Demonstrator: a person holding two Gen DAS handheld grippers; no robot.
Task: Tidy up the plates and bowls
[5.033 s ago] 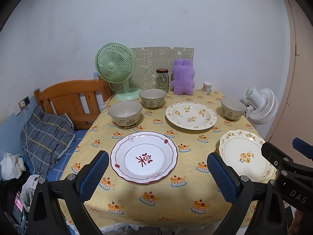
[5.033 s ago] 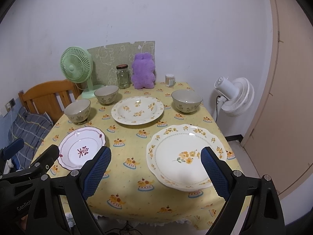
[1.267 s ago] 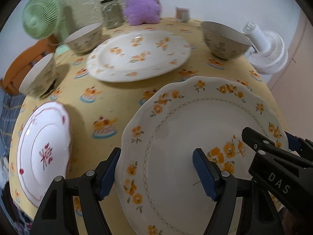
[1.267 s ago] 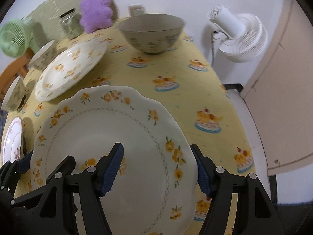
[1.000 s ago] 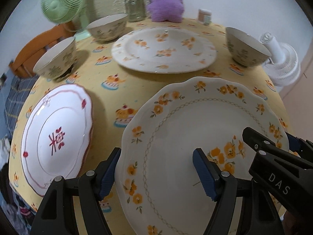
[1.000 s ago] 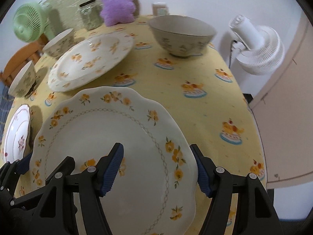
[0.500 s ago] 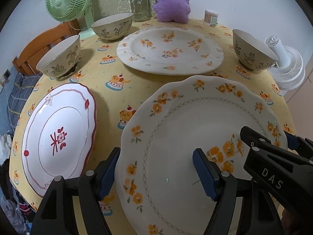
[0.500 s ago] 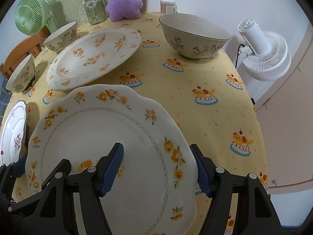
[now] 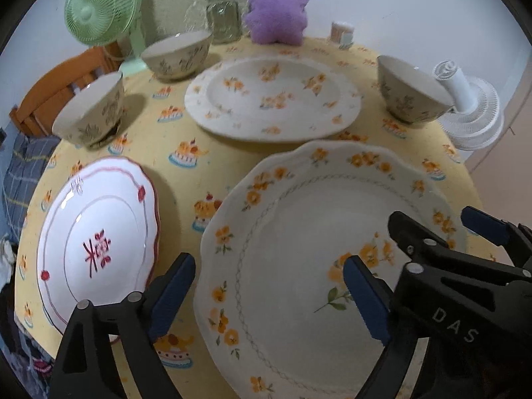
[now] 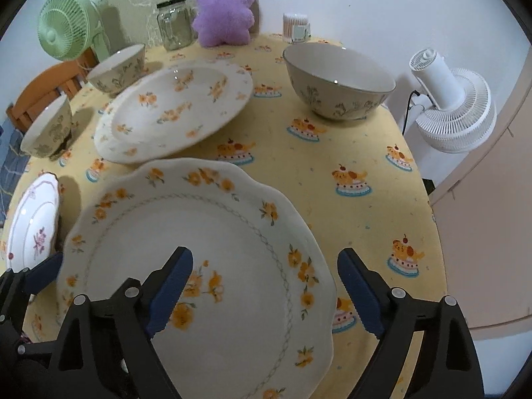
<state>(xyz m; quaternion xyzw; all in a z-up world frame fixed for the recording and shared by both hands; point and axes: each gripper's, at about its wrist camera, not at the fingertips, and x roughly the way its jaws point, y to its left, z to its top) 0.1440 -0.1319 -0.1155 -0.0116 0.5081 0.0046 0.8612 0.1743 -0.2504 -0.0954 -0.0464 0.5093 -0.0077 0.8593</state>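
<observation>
Left wrist view: the left gripper (image 9: 269, 292), pitched steeply down, straddles the near-left rim of the scalloped flower plate (image 9: 309, 232) on the table (image 9: 186, 146), jaws opening, pads clear. The right gripper (image 10: 266, 286) straddles its right rim likewise. Best to lift both straight off before moving away.

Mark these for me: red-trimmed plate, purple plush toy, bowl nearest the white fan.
red-trimmed plate (image 9: 96, 246), left wrist view, on its flat centre.
purple plush toy (image 10: 224, 8), right wrist view, on its body.
bowl nearest the white fan (image 10: 332, 94), right wrist view, on its outer wall.
</observation>
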